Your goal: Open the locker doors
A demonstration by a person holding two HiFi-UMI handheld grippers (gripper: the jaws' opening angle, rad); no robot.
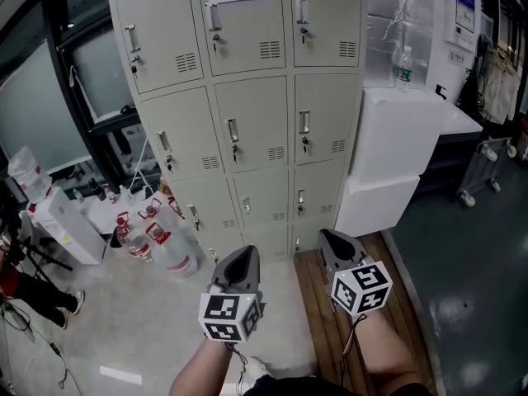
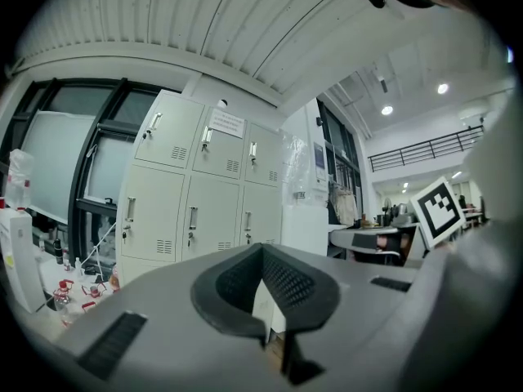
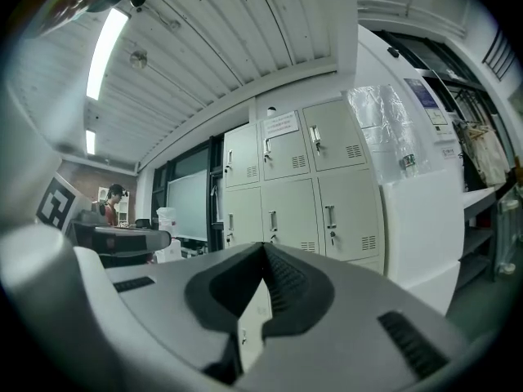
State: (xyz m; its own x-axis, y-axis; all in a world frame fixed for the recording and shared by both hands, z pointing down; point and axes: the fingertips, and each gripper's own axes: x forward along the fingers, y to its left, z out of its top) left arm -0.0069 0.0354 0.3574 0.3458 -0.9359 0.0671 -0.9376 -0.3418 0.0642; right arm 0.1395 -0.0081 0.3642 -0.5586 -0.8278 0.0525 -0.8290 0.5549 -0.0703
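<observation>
Beige lockers, doors shut, stand straight ahead of us, well apart from our left hand-held gripper and right hand-held gripper, both closed on nothing; door handles run upright, neither side nearer.

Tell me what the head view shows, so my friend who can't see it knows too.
Beige lockers stand ahead, every door in view shut. At the bottom, the left tool and right tool point at them side by side, both shut, empty and touching nothing. A water bottle stands on white boxes to the right.
</observation>
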